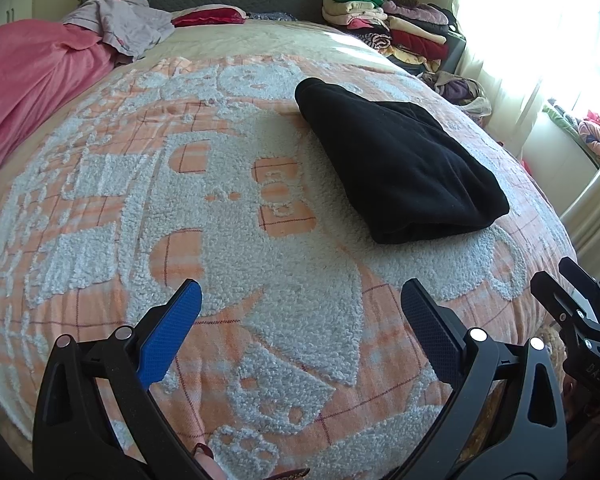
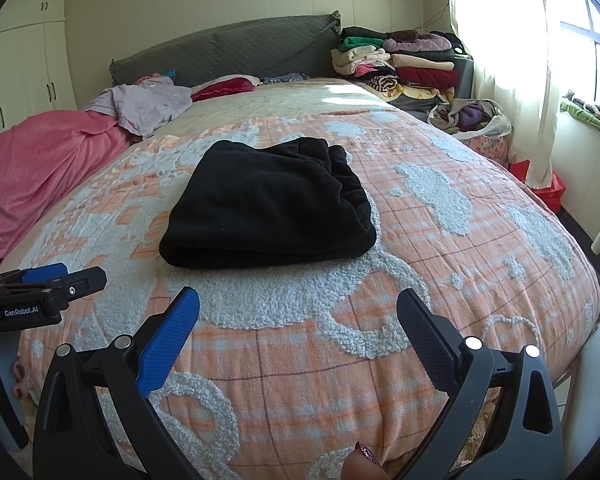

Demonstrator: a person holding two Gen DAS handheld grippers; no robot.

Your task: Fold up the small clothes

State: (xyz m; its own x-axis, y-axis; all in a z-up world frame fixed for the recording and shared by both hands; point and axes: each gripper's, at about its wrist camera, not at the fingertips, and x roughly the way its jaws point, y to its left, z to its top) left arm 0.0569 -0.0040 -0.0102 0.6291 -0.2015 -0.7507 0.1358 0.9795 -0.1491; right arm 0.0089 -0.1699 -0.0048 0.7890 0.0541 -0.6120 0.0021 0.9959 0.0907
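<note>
Fold looking done: black garment (image 2: pixel 268 204) is lying as a compact folded bundle on the bedspread (image 2: pixel 440 272).
Nothing is being gripped; left gripper (image 1: pixel 300 304) and right gripper (image 2: pixel 298 306) are being held near it, jaws spread wide.

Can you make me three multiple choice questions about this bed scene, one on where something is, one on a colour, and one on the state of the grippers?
1. Where does the folded black fleece garment lie?
A. on the orange-and-white patterned bedspread
B. on the stack of folded clothes beside the headboard
C. inside the left gripper

2. What colour is the crumpled blanket on the left part of the bed?
A. green
B. pink
C. black

3. How do the left gripper and the right gripper stand?
A. both shut on cloth
B. one open, one shut
C. both open and holding nothing

Answers: 1 A, the garment rests flat on the bedspread; 2 B, the blanket is plainly pink; 3 C, each pair of blue-padded fingers is spread apart over bare bedspread.
</note>
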